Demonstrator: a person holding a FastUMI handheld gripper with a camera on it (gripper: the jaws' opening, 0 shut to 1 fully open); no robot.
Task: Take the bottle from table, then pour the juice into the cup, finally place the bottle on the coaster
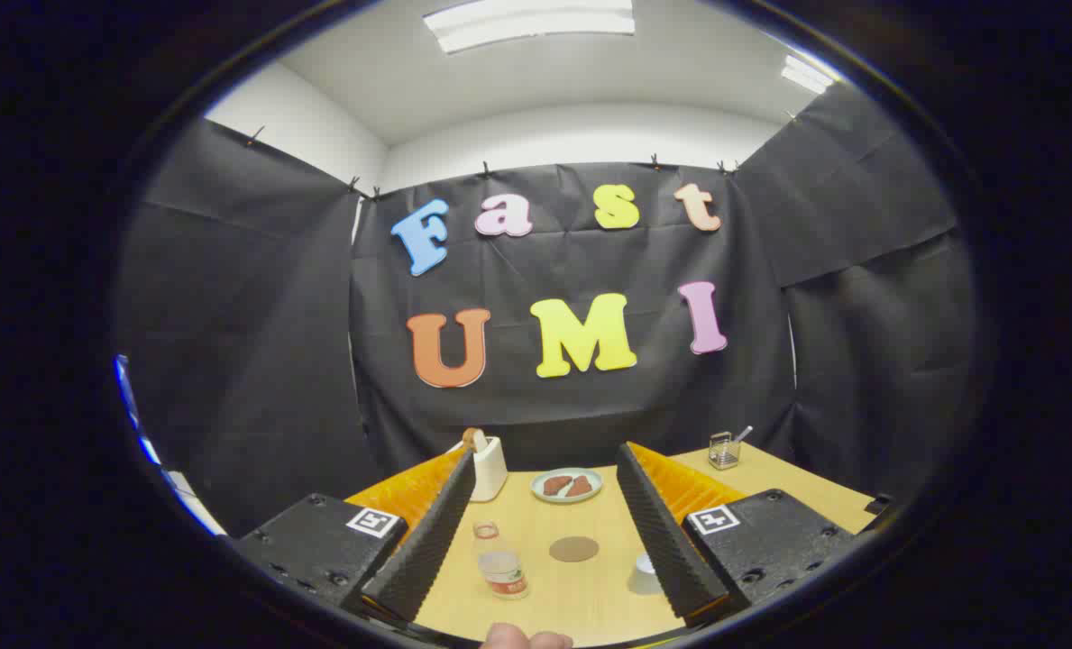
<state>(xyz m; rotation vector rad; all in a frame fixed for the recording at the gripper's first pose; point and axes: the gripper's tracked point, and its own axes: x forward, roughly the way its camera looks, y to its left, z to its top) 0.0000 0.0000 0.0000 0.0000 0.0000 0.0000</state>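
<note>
Pale wood table lies beneath the gripper, whose two ribbed black fingers are spread wide apart with nothing between their pads; the jaws are released and hold nothing. Going left to right: just beyond the left finger's tip stands a white holder with something brown sticking out of it. Between the fingers, close to the left one, the clear juice bottle stands upright on the table, red cap on, a little liquid visible low inside. Farther ahead, between the fingertips, sits a small plate with two brown pieces of food. The round brown coaster lies flat near the middle of the gap, just right of the bottle and apart from it. A translucent cup stands against the right finger's inner face, partly hidden by it. Beyond the right finger, well apart, is a small wire basket with a utensil. Judgement: step one, taking the bottle, not yet done. Next move likely calls for shifting left to centre the bottle, advancing, then closing on its body. Gripper is held roughly level, tilted slightly down toward the table; a fingertip of the holding hand shows nearest the camera.
</note>
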